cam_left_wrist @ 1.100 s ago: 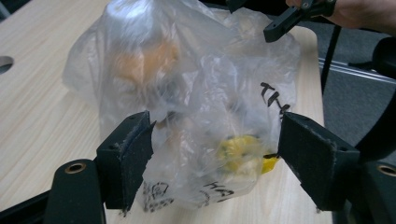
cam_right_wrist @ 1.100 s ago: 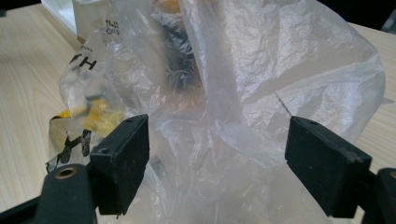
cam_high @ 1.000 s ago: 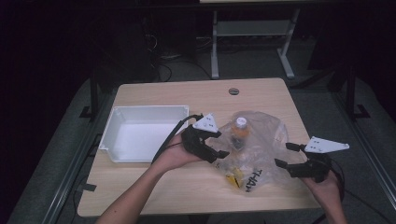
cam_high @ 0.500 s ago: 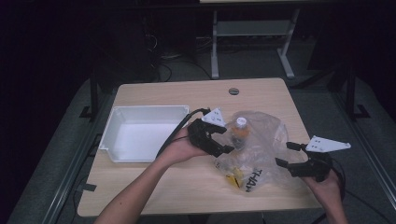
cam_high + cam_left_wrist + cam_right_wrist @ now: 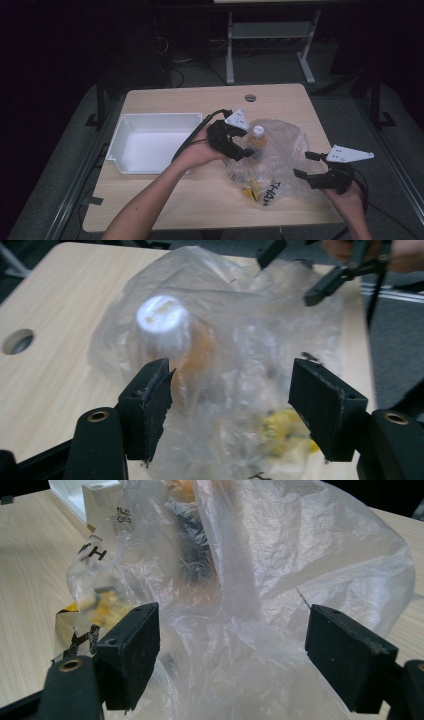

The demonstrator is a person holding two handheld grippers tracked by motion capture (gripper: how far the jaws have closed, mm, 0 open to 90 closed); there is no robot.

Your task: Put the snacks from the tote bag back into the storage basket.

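Bag: the plastic bag (image 5: 272, 155) is lying centre-right of the high view, its bottle (image 5: 167, 337) standing inside.
Left gripper (image 5: 239, 146): I am narrowing my apart jaws toward the bottle, not pressing yet.
Right gripper (image 5: 306, 167): I am waiting beside the bag, jaws apart, ready to steady it.

Bottle (image 5: 172, 340) body is veiled by the clear plastic bag (image 5: 240, 330) and blurred in the left gripper view; label unreadable. Yellow item (image 5: 285, 437) inside the bag is smeared, can't identify it. Black print (image 5: 92, 555) on the bag is crumpled and partly folded under, not legible. White tray (image 5: 87, 497) is cut off by the top edge in the right gripper view.
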